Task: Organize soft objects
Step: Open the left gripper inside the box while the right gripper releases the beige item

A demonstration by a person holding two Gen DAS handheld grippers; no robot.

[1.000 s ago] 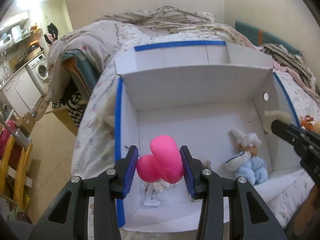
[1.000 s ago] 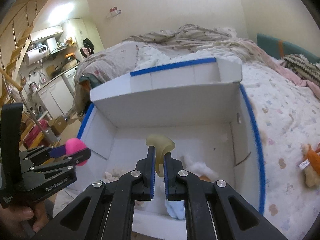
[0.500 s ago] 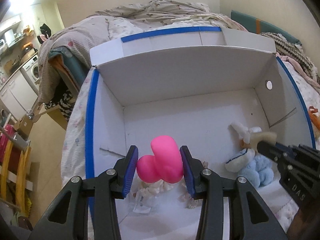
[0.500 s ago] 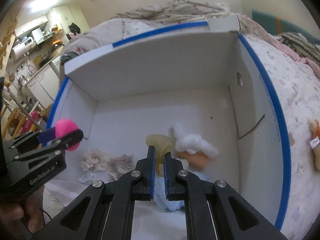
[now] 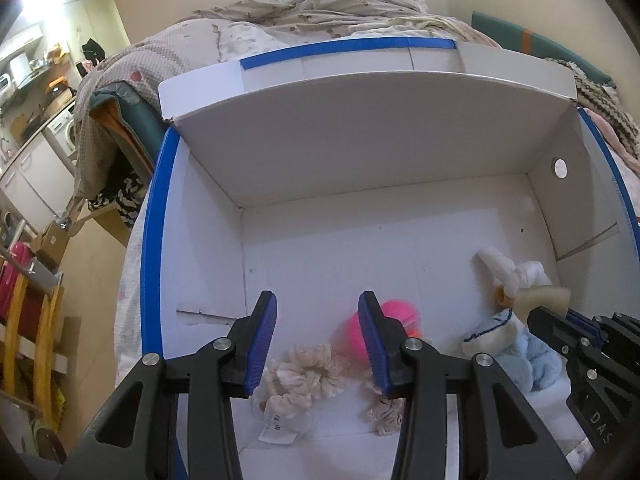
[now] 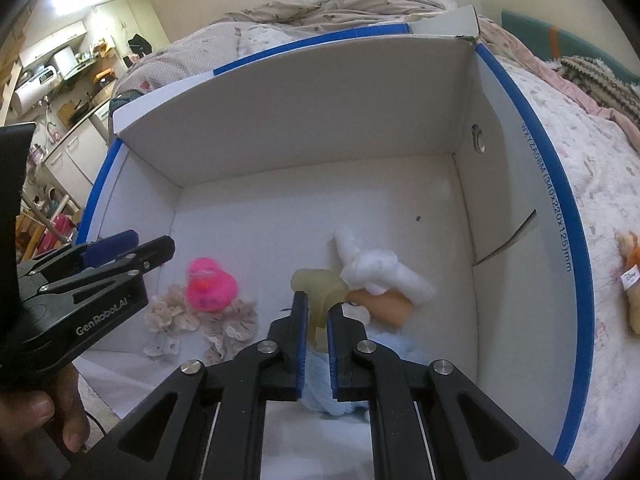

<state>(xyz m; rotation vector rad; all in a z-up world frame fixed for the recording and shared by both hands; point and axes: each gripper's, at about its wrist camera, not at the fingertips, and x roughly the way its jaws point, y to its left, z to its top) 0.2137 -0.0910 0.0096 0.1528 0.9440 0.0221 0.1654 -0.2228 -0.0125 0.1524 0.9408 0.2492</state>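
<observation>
A white cardboard box (image 5: 360, 152) with blue-taped rims sits on the bed; it also shows in the right wrist view (image 6: 304, 128). My left gripper (image 5: 318, 340) is open and empty over the box floor. The pink rubber duck (image 6: 210, 286) lies below it on beige scrunchies (image 6: 228, 324), and shows blurred behind my right finger in the left wrist view (image 5: 396, 320). My right gripper (image 6: 317, 320) is shut on a pale yellow soft piece (image 6: 320, 292), just above a blue-and-white plush doll (image 5: 516, 344).
An orange plush toy (image 6: 630, 280) lies on the floral bedspread right of the box. Crumpled blankets (image 5: 320, 8) lie behind the box. A kitchen area with a washing machine (image 5: 60, 132) and yellow wooden frames (image 5: 24, 328) is to the left.
My left gripper opened and let go of the pink duck, which dropped onto the scrunchies in the box. Both grippers moved lower into the box. The right gripper still holds the yellow piece.
</observation>
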